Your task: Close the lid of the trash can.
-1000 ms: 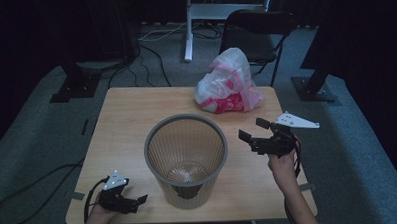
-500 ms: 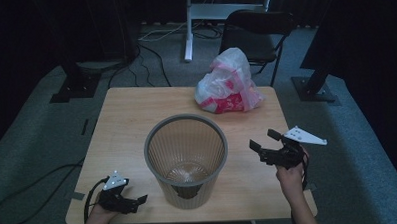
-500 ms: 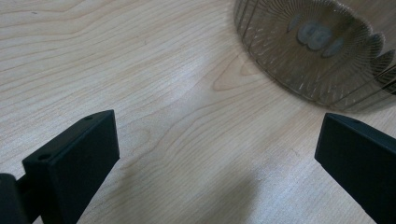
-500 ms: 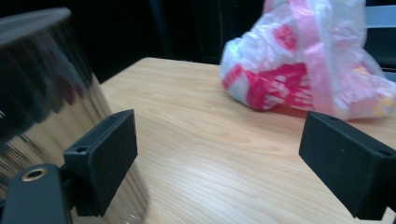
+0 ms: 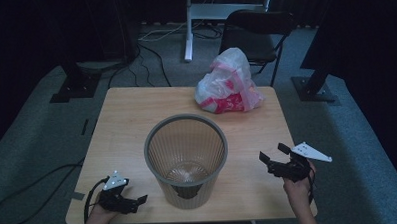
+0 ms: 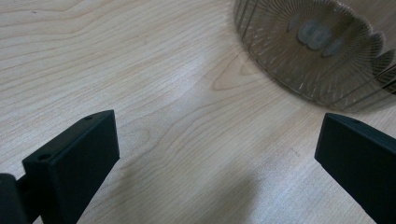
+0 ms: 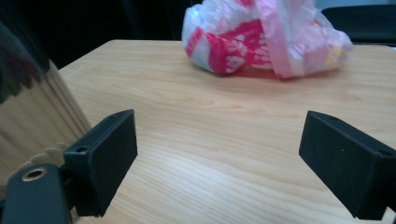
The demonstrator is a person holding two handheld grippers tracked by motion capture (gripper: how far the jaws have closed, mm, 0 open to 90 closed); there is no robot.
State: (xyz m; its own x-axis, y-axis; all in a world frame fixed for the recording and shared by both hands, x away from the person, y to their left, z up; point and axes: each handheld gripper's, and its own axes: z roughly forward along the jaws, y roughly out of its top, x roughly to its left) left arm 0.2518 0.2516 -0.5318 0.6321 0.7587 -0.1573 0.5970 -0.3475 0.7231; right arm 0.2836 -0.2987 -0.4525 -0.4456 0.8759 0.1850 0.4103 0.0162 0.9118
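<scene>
High view showed the bin [image 5: 186, 162] unlined, the bag [image 5: 227, 84] untouched; left gripper [image 5: 131, 204] and right gripper [image 5: 273, 160] gaped wide, empty.

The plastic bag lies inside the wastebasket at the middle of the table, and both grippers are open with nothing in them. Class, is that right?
One point is wrong. The high view shows the plastic bag on the table behind the wastebasket, not inside it. The rest holds: the left gripper and right gripper are both open with nothing in them.
</scene>
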